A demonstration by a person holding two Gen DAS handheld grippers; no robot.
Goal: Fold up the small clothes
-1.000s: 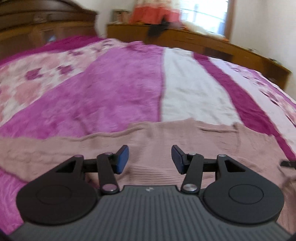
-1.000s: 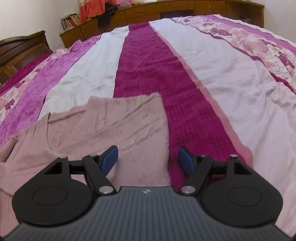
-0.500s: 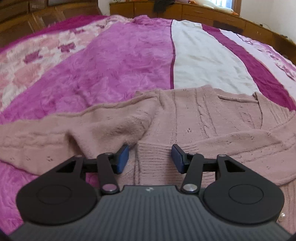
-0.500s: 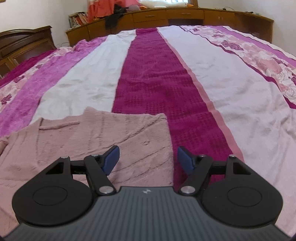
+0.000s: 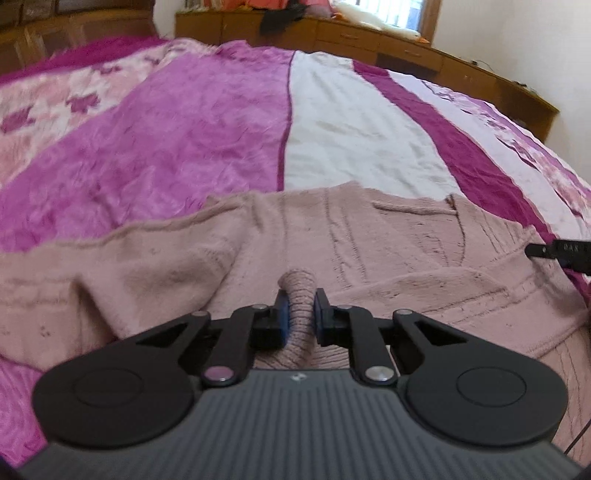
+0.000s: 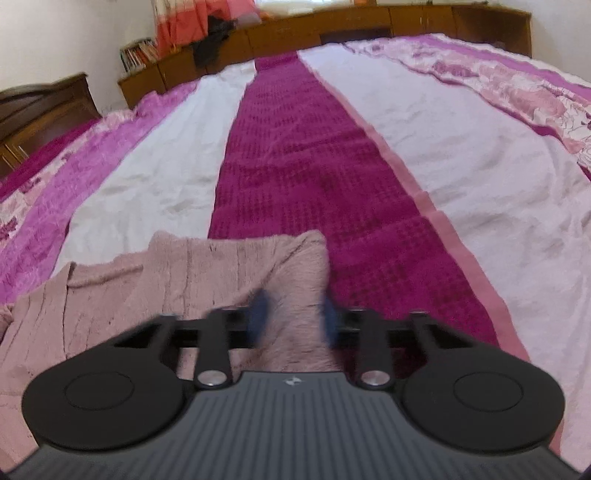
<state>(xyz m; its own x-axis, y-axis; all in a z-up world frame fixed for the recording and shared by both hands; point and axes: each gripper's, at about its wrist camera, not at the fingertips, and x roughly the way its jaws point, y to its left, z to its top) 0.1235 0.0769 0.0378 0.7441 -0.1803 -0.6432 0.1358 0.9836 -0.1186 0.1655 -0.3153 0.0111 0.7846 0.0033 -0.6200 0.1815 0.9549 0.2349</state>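
Note:
A dusty pink knitted cardigan (image 5: 369, 243) lies spread on the bed, one sleeve (image 5: 110, 266) stretched to the left. My left gripper (image 5: 299, 306) is shut on a pinched fold of its ribbed hem (image 5: 300, 295). In the right wrist view the cardigan (image 6: 207, 273) fills the lower left. My right gripper (image 6: 293, 314) is blurred, its jaws partly closed around the cardigan's right hem corner (image 6: 295, 295), with a gap still showing. The tip of the right gripper shows at the far right of the left wrist view (image 5: 561, 251).
The bed cover (image 6: 303, 166) has magenta, white and floral pink stripes. A wooden headboard (image 5: 74, 26) stands at the left. Low wooden cabinets (image 6: 332, 26) with clothes and books run along the far side.
My left gripper has closed on the cardigan's hem and bunched it into a fold. My right gripper's jaws have moved inward around the right hem corner.

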